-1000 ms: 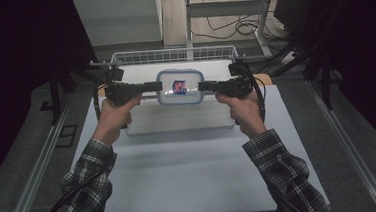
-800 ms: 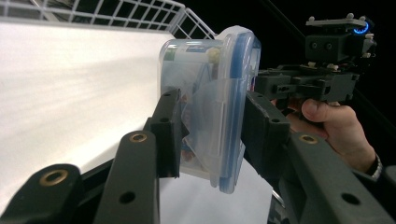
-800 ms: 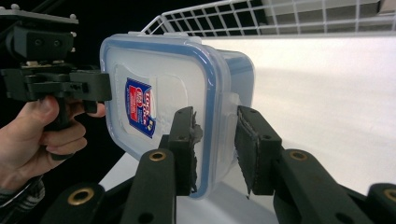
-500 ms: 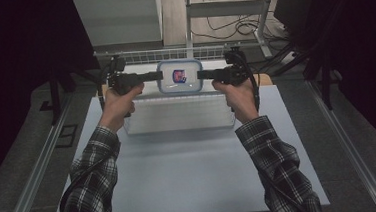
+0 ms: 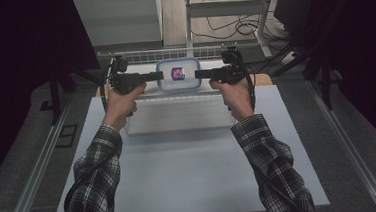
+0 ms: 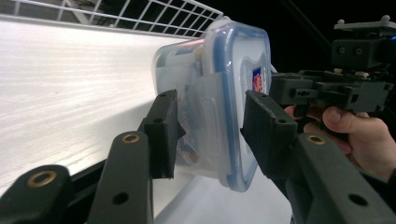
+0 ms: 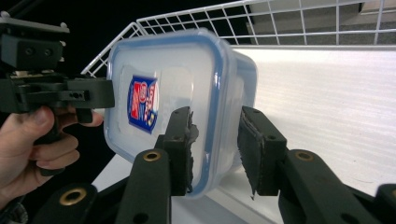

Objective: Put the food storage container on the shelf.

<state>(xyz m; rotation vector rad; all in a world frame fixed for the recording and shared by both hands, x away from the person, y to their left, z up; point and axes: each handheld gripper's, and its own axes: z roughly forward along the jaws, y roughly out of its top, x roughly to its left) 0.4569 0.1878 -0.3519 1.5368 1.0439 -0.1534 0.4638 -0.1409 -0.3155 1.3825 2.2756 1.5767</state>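
Observation:
A clear food container (image 5: 178, 81) with a blue-rimmed lid and a red and blue sticker is over the white surface inside the wire basket. My left gripper (image 5: 160, 76) reaches it from the left and my right gripper (image 5: 197, 75) from the right. In the left gripper view the container (image 6: 210, 70) lies between the jaws of the left gripper (image 6: 212, 126), one pad by its base, the other by the lid. In the right gripper view the right gripper (image 7: 215, 144) straddles the container (image 7: 163, 70) with a slim gap. Both pairs of jaws have just been opening.
The white wire basket (image 5: 165, 53) stands at the table's far edge, its rim just behind the container. A clear rectangular bin (image 5: 176, 114) lies on the white table (image 5: 191, 186) just in front of the hands. Dark floor and metal rails flank the table.
Both hands have carried the container away from the person, from above the clear bin to the white surface in the wire basket. The arms are stretched farther out.

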